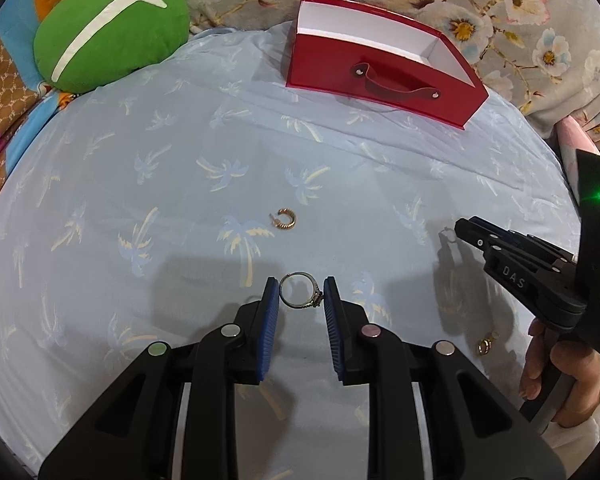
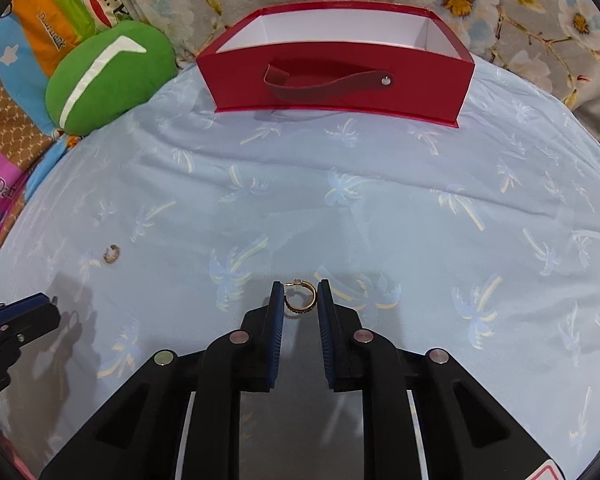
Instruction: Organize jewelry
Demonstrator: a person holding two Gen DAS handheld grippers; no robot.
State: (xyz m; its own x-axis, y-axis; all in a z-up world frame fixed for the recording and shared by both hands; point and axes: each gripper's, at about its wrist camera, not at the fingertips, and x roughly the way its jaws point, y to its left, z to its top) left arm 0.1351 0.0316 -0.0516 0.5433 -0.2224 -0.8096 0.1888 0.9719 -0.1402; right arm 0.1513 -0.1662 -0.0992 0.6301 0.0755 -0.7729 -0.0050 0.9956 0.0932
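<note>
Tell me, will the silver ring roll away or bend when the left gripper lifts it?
The ring looks like thin metal, so probably stiff and very light. It is round, so it might roll if dropped on edge. The left gripper touches it only at two small spots with ribbed blue pads, so it could twist or slip.

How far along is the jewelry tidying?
Nothing shows inside the red box yet, though its floor is hidden. The left gripper pinches a silver ring; the right gripper a gold hoop. A second hoop and a small gold piece lie on the cloth.
</note>
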